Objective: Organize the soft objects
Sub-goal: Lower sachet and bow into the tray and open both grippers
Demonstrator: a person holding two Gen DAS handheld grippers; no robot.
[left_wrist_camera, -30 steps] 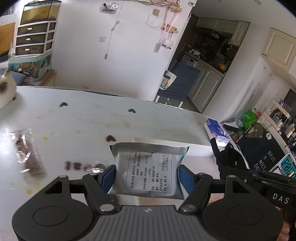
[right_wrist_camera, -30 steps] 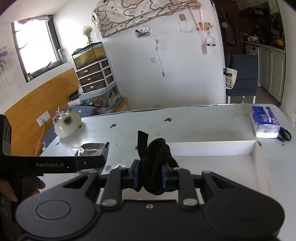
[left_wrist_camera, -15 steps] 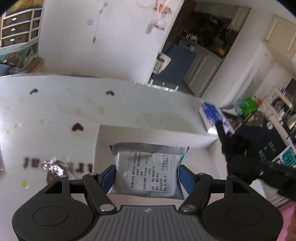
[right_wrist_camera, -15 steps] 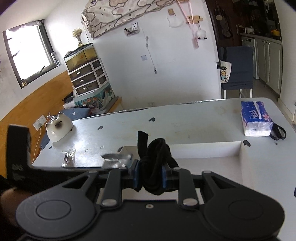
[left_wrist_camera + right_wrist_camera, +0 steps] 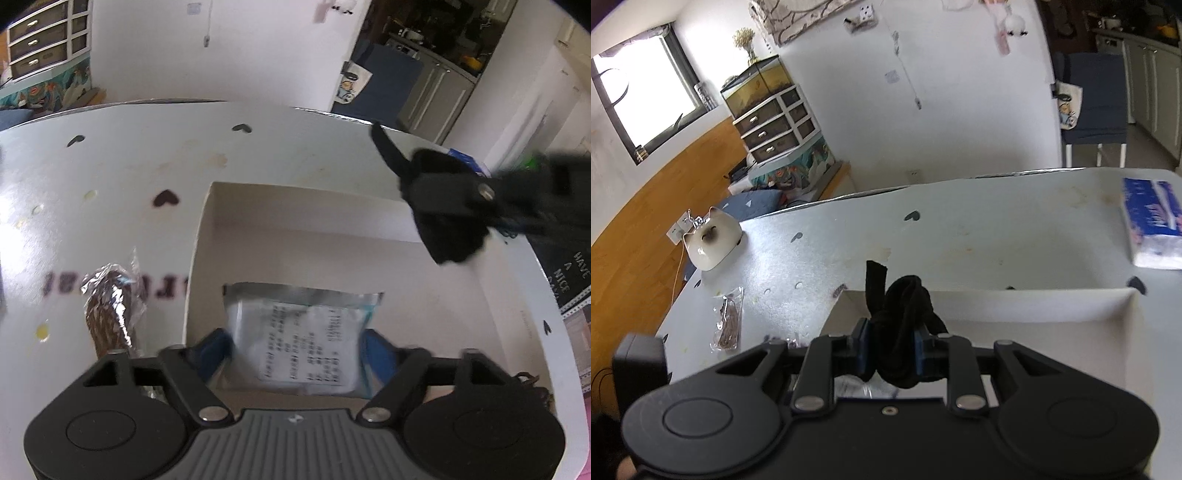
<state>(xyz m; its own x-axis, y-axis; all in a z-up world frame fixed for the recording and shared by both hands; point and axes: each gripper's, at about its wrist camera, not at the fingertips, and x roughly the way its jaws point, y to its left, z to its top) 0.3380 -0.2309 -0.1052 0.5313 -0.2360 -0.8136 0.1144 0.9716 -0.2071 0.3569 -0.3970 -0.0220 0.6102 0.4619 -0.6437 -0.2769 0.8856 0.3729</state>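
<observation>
Silver foil pouch [image 5: 301, 341] with a white printed label sits between the blue pads of the left gripper [image 5: 297, 349], over the inside of a white box [image 5: 295, 218] that stands on the white table [image 5: 110, 177]. The jaws of this gripper have just been opening; they are spread now, and a small gap shows between the pads and the sides of the pouch, so the pads do not press it. The picture is a little blurred there, and whether the pouch touches the floor of the box I cannot tell.

To the left of the box, on the table, lies a clear snack bag [image 5: 110, 314] with brown contents and shiny foil. Dark heart shapes [image 5: 166, 198] are printed on the table surface.

The right gripper [image 5: 892, 350] is pressed together on a bundle of black cloth [image 5: 905, 332]; the blue pads squeeze it from both sides, and one strip of the cloth stands up above the pads. This gripper is above the near part of the same box, and in the left wrist view it appears over the right side of the box.

Farther on the table there are a white cat-shaped dish [image 5: 711, 245] at the left and a blue tissue pack [image 5: 1152, 221] at the right.
</observation>
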